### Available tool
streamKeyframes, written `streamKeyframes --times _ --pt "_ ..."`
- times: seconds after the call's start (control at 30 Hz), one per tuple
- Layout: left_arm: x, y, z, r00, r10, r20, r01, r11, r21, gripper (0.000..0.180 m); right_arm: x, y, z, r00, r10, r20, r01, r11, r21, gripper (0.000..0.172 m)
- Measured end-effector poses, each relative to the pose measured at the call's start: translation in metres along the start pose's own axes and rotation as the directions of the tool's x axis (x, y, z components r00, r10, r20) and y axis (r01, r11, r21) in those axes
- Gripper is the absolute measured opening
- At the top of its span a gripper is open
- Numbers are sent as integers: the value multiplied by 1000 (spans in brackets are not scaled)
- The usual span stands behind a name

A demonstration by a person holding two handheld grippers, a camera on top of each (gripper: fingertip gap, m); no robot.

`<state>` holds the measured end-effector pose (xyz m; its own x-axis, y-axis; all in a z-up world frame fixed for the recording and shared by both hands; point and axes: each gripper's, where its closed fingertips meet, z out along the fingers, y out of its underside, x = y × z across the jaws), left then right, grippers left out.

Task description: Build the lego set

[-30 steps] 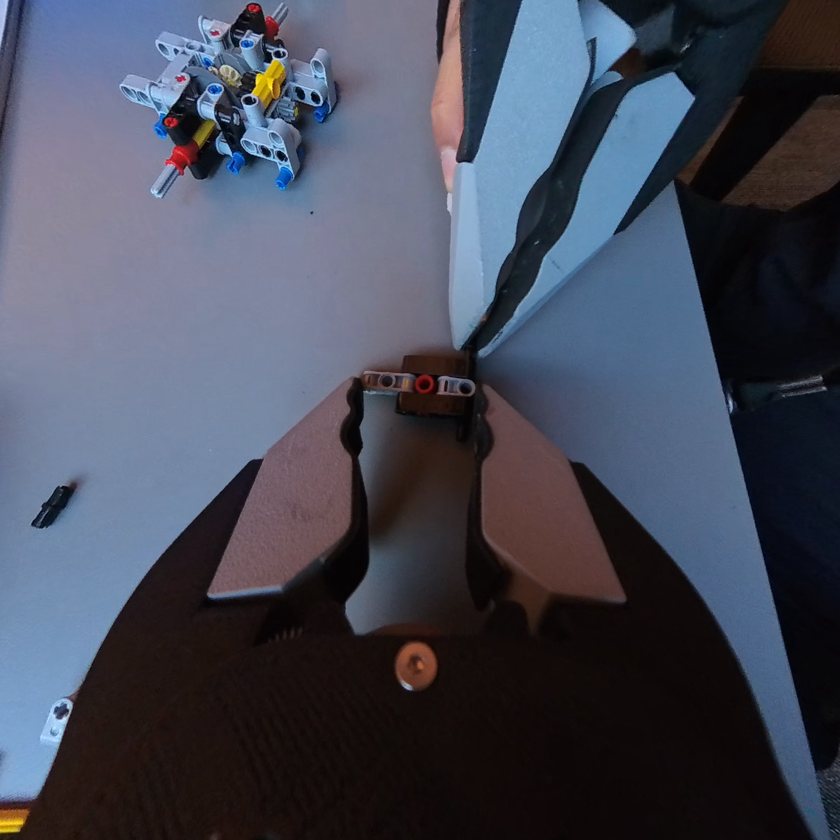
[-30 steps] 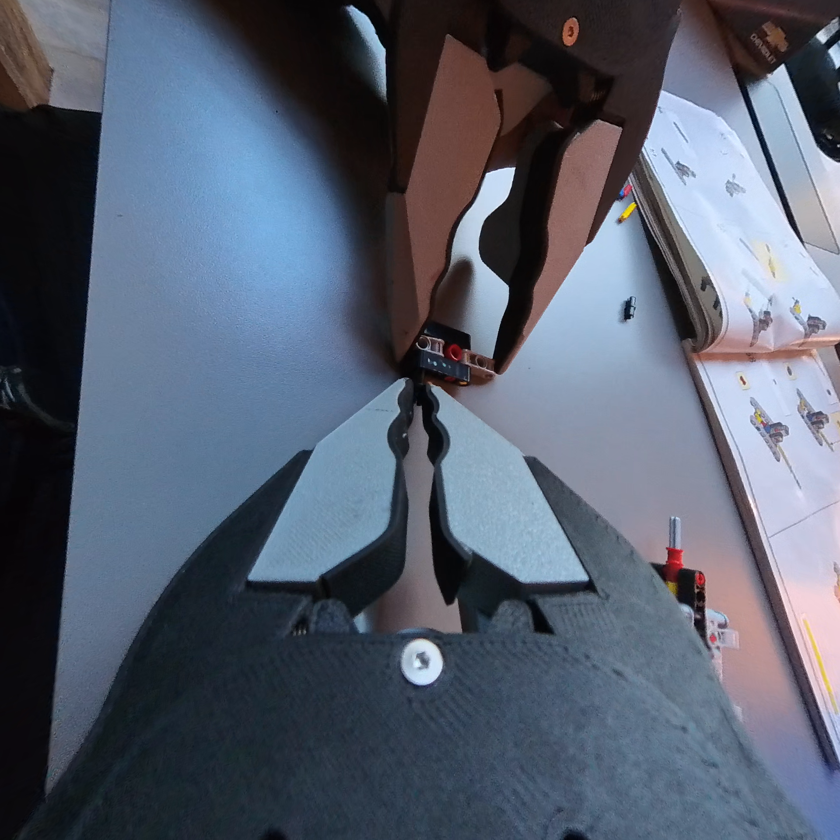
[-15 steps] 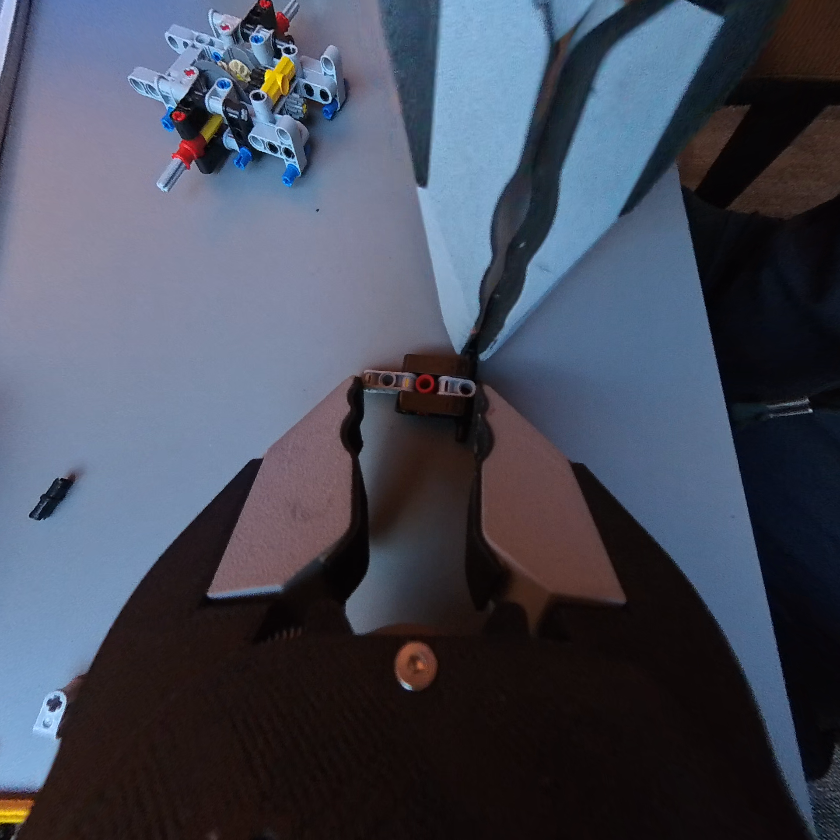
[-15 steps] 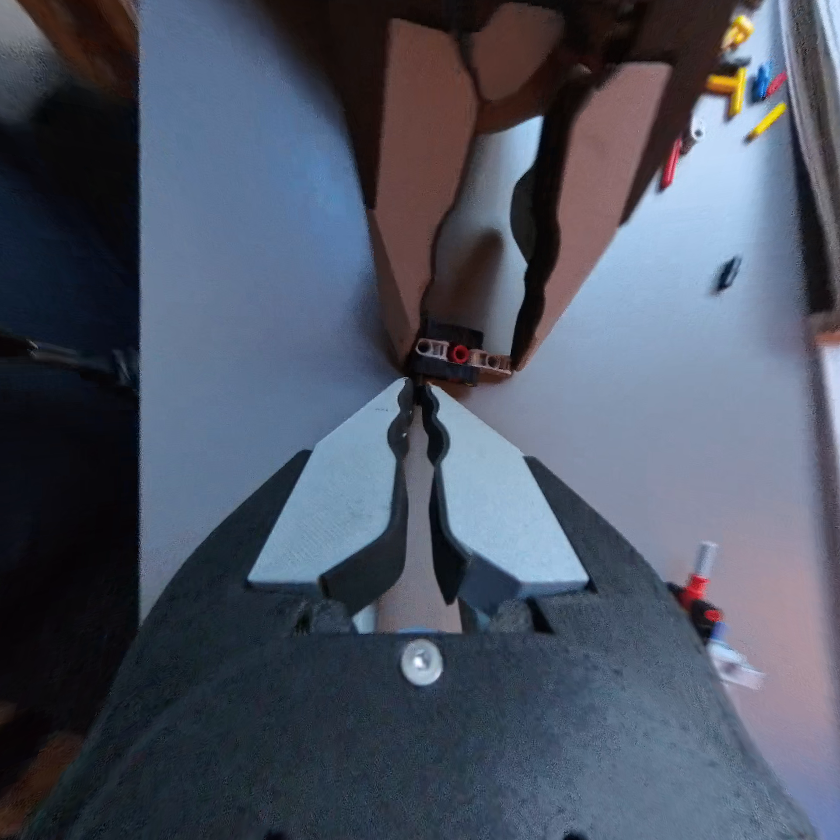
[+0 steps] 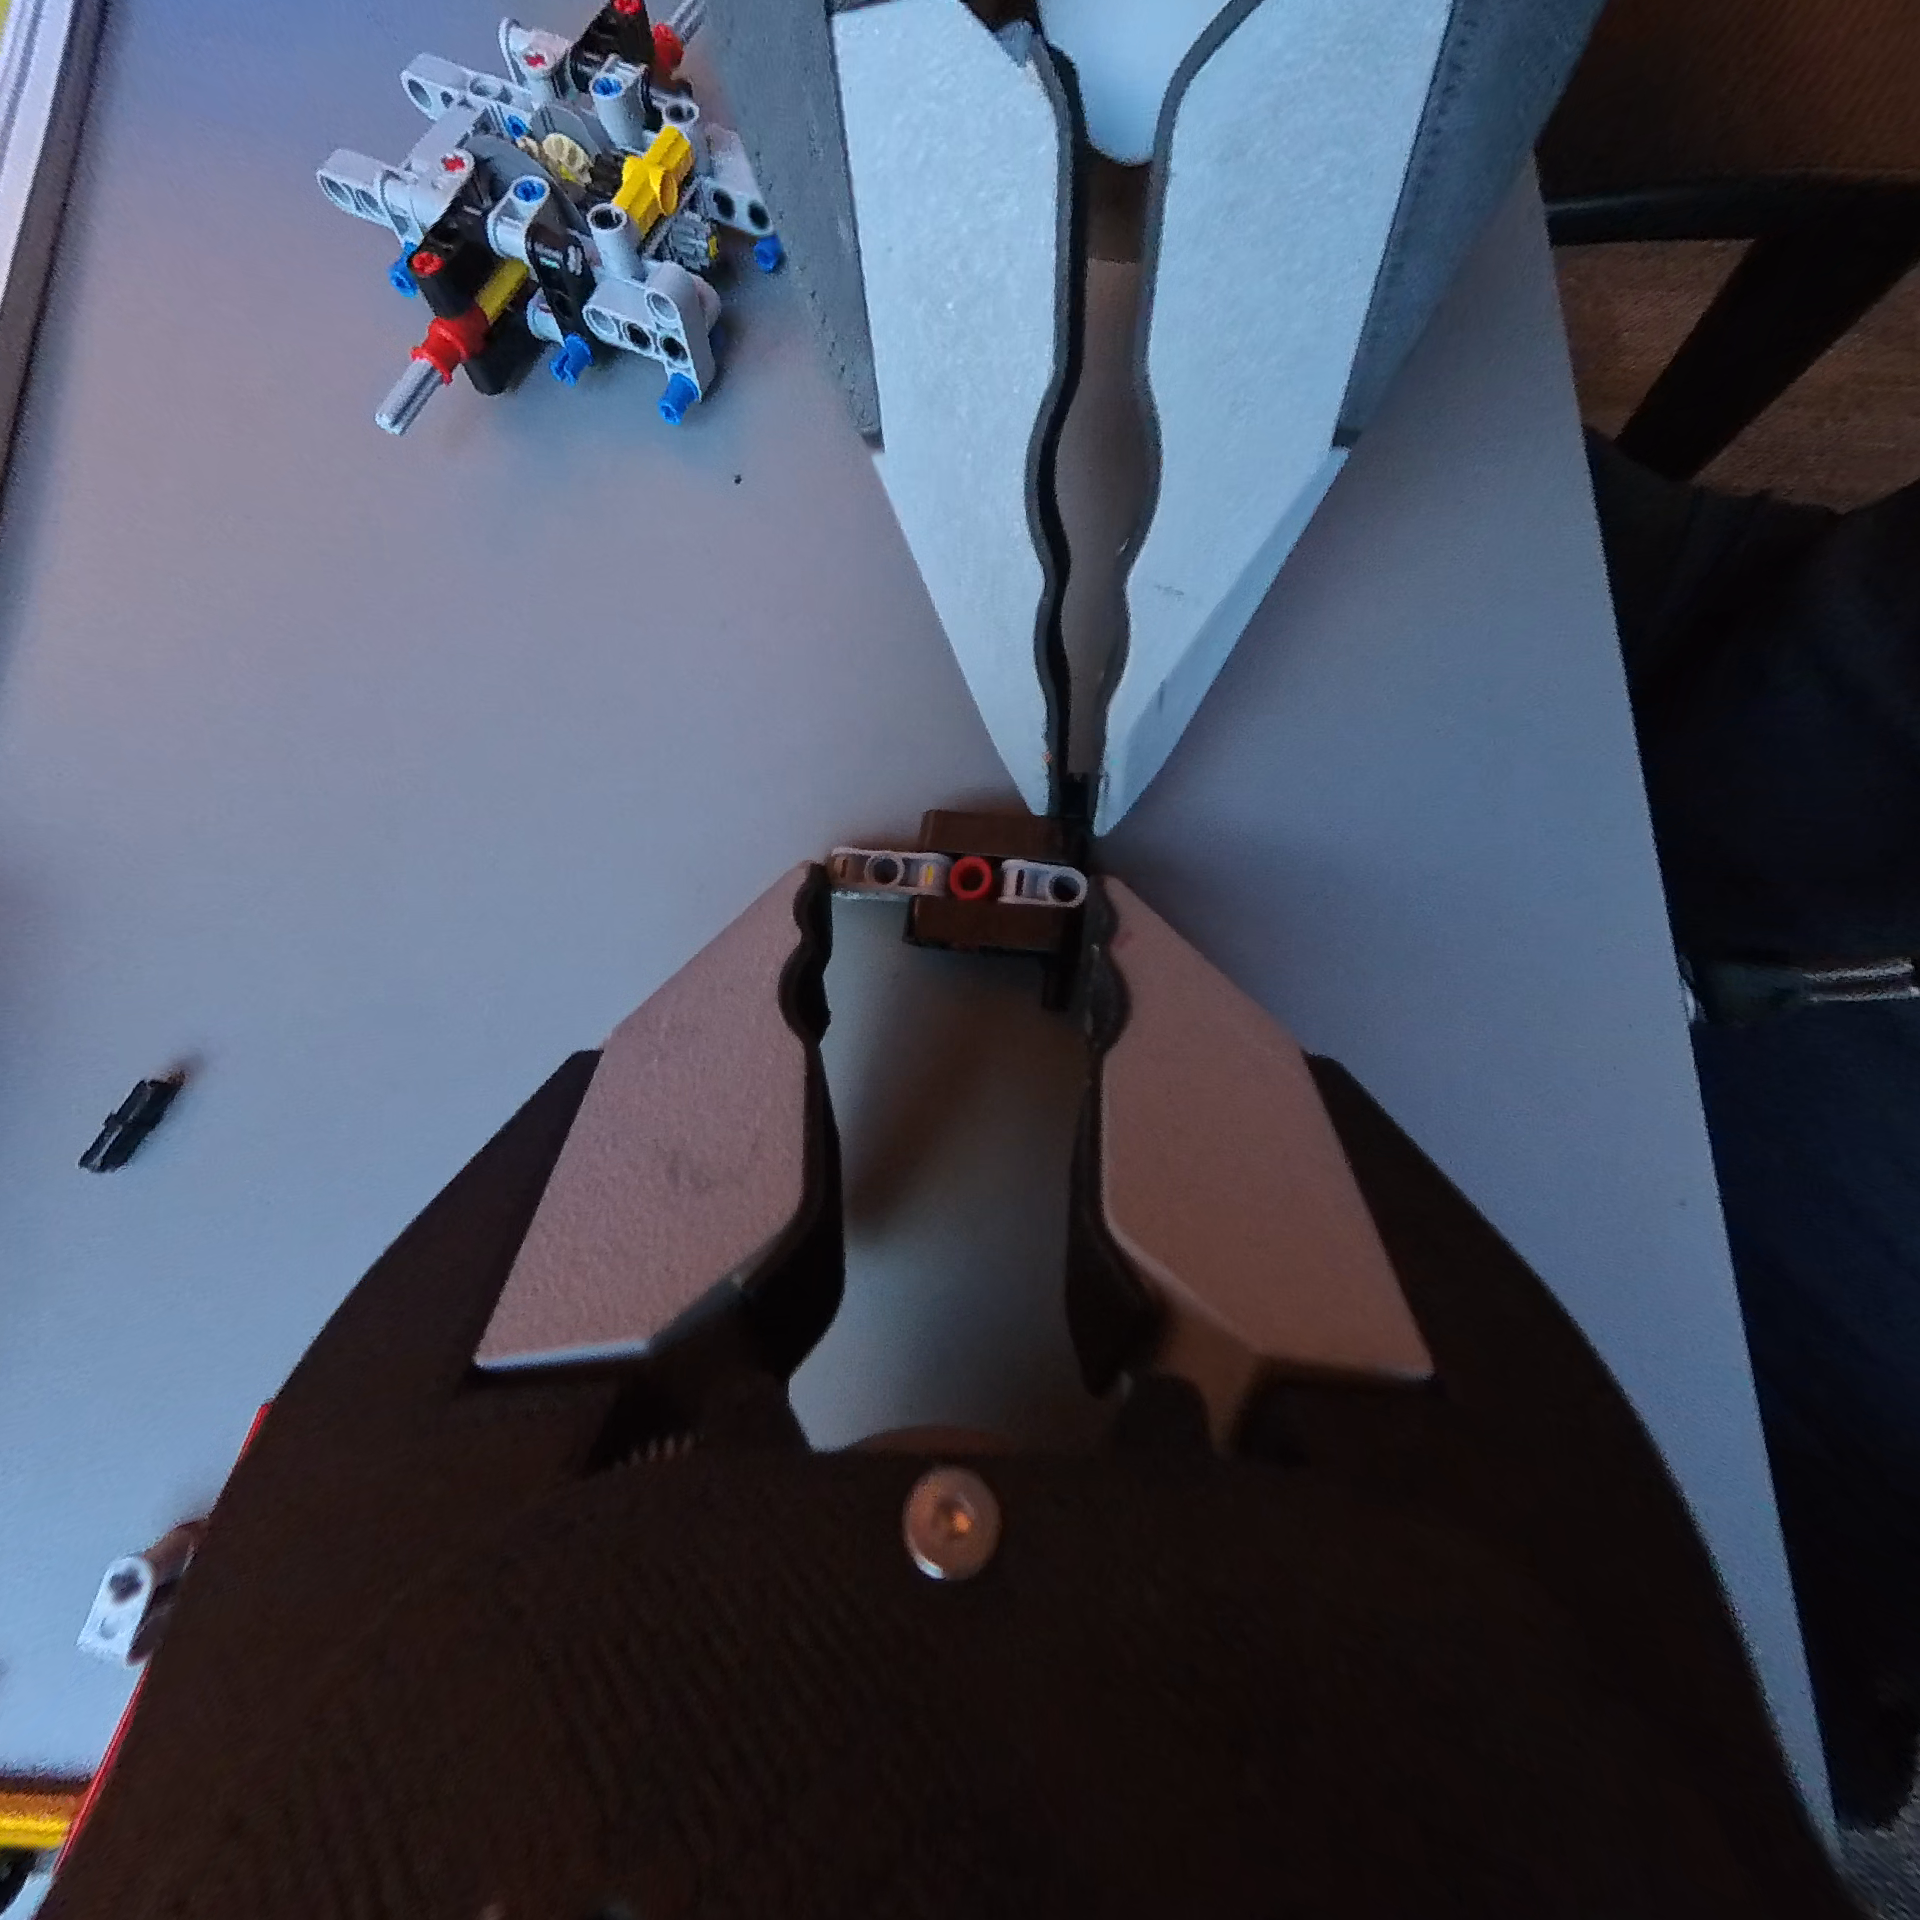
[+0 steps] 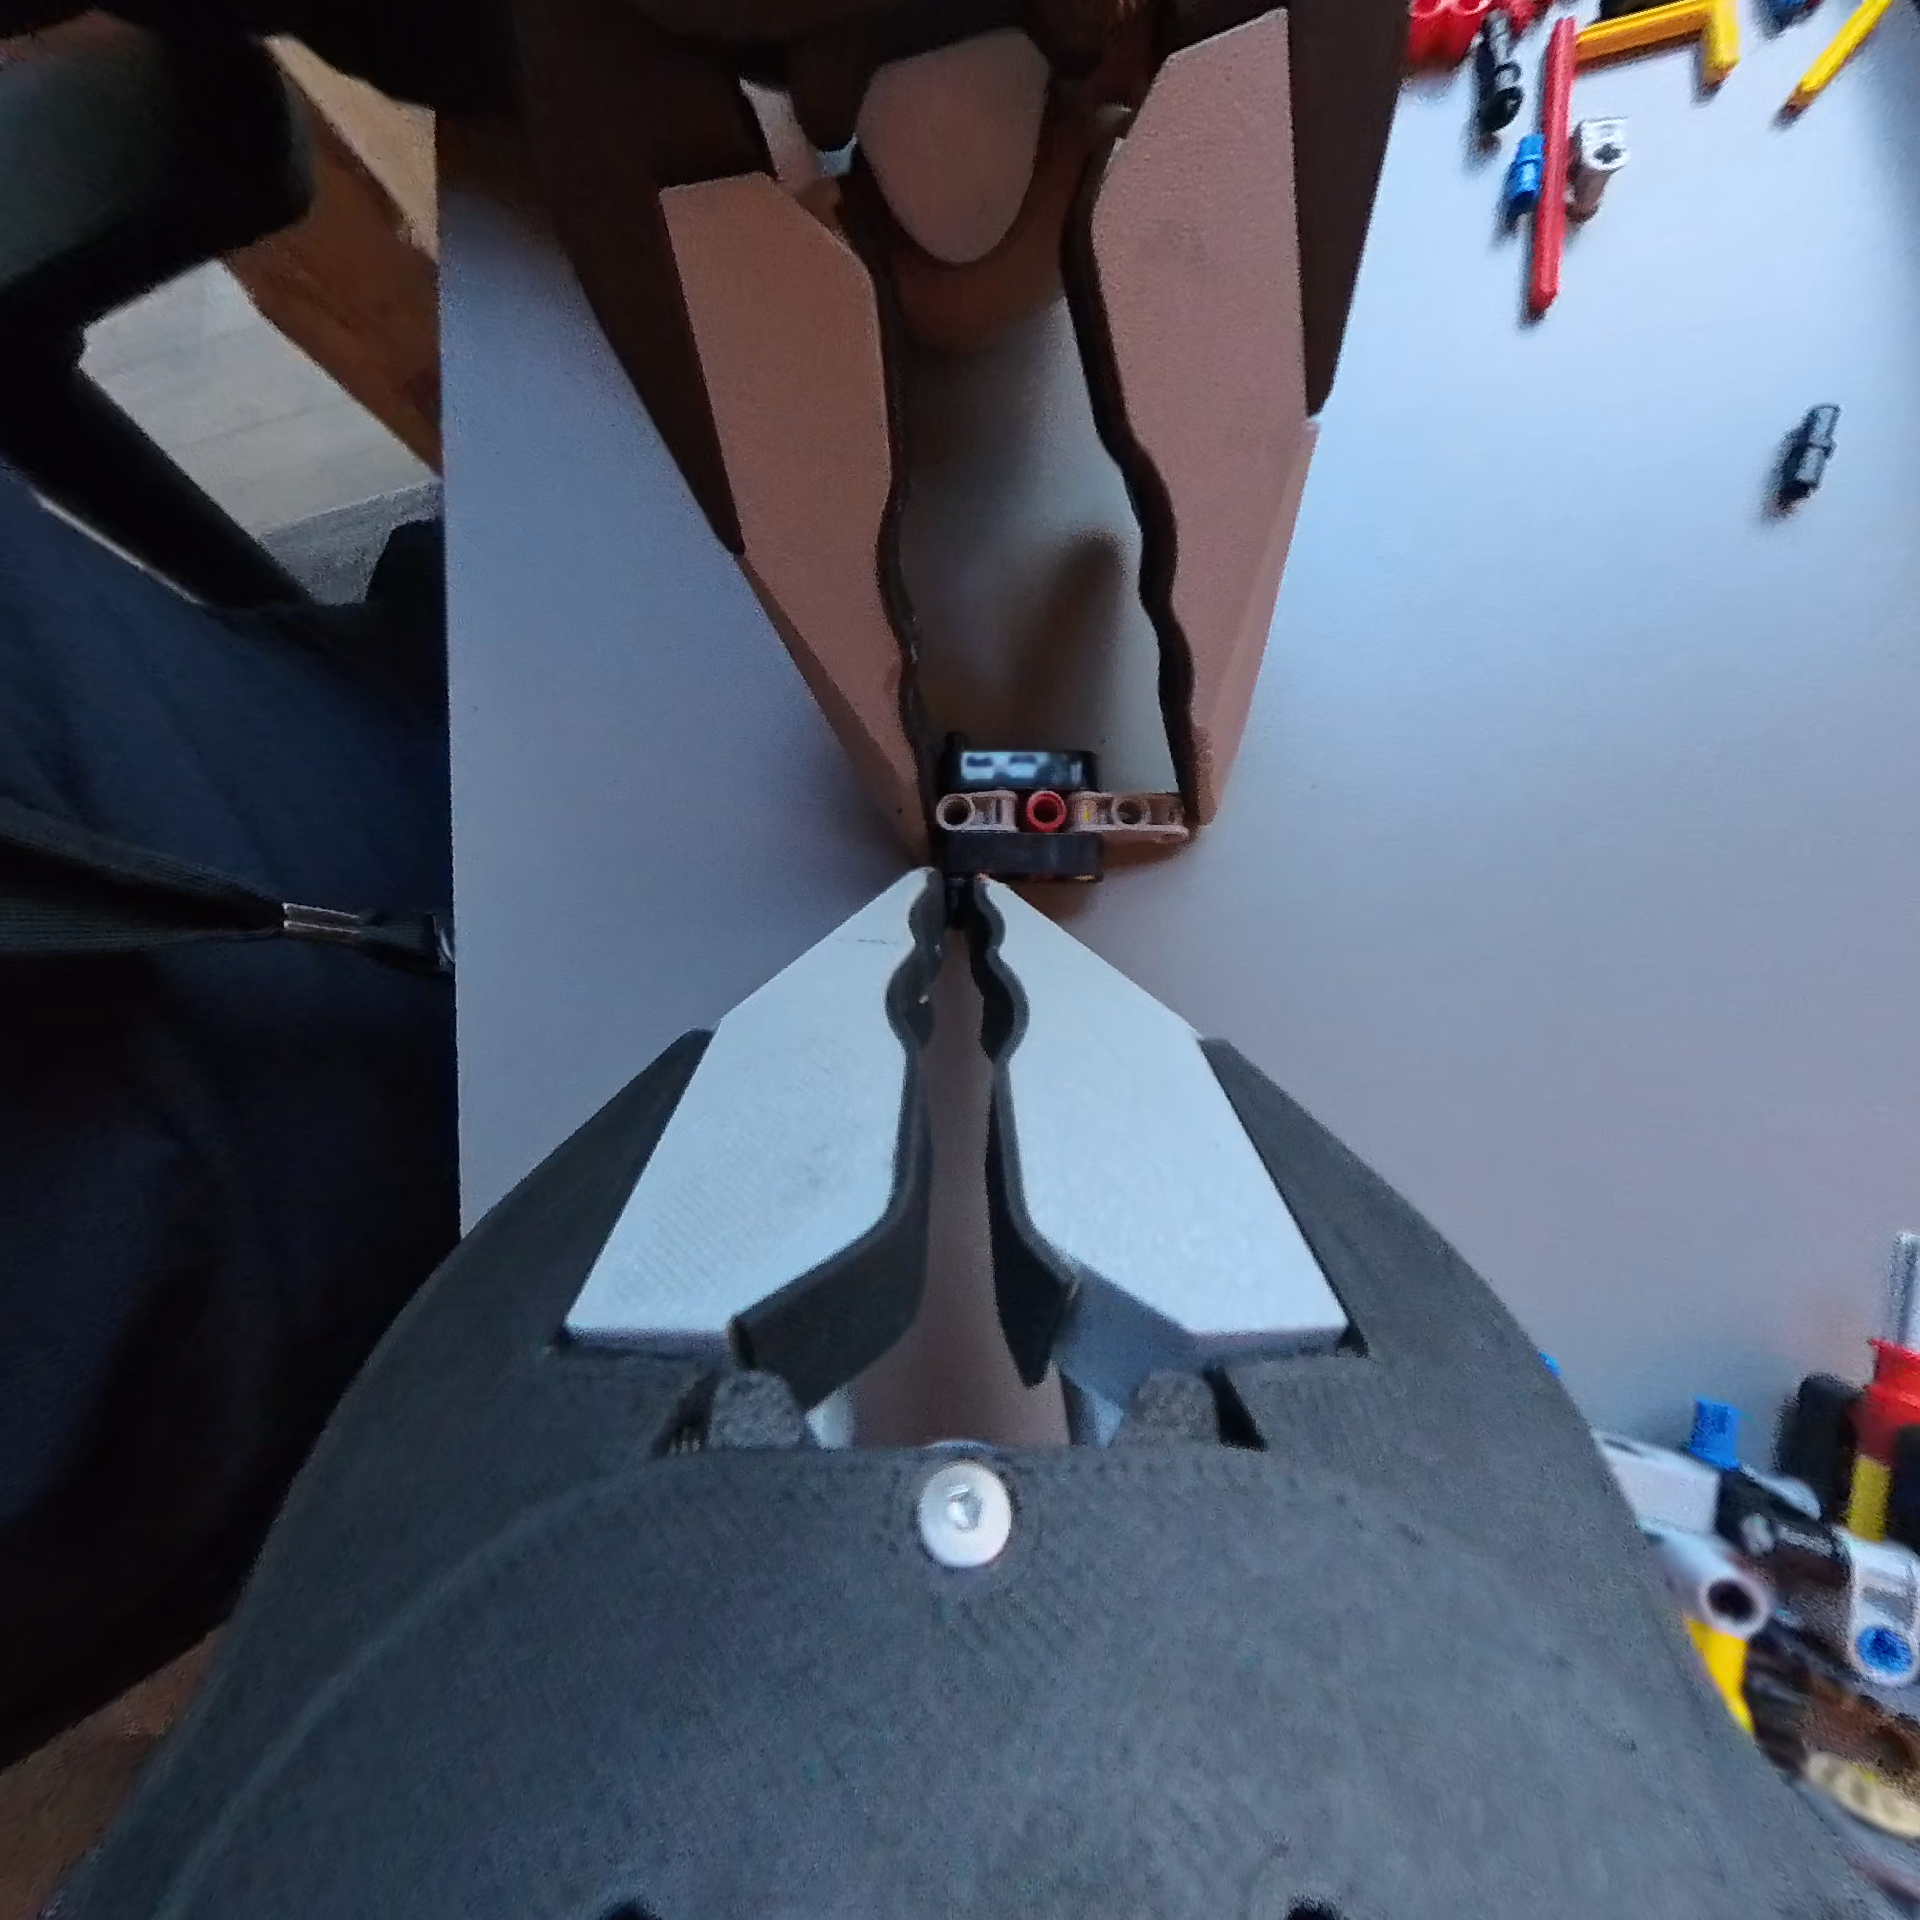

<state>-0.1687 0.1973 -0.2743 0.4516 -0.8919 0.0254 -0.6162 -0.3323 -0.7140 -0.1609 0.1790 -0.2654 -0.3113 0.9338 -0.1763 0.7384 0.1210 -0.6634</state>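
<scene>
Claws met tip to tip over a small brick assembly [image 5: 982, 883] at the near edge of the grey worktop [image 5: 520, 675]. The left claw [image 5: 951, 904] stood moderately wide, spanning the assembly's long axis: a row of pale grey connectors with a red pin at its centre, set crosswise on a dark block. Both fingertips lay against the ends of that row, so the piece looked clamped lengthwise. The right claw [image 6: 958, 896] came from the opposite side, its fingers nearly together, pinching a thin black part [image 6: 956, 904] that stuck out from the end of the dark block towards it. Farther off on the worktop lay a larger multicoloured build [image 5: 561, 229], a loose black pin [image 5: 130, 1122] and scattered coloured rods [image 6: 1548, 156]. A dark-clothed person sat beside the edge.
</scene>
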Motion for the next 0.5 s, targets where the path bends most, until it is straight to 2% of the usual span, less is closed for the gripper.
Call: streamKeyframes --times 0.07,0.17,0.33,0.5 --pt "1 -2 2 1000 4 -1 -4 1000 5 47 -1 3 -2 1000 28 -7 -28 999 31 1" --pt "2 -2 2 1000 5 -3 -5 1000 8 47 4 7 -4 998 40 -51 -37 998 59 13" --pt "2 -3 3 1000 5 -1 -5 1000 9 47 -1 10 -2 999 5 -50 -1 998 70 1" --pt "2 -3 3 1000 4 -3 -4 1000 9 47 0 11 -2 997 -50 -62 53 998 40 1"
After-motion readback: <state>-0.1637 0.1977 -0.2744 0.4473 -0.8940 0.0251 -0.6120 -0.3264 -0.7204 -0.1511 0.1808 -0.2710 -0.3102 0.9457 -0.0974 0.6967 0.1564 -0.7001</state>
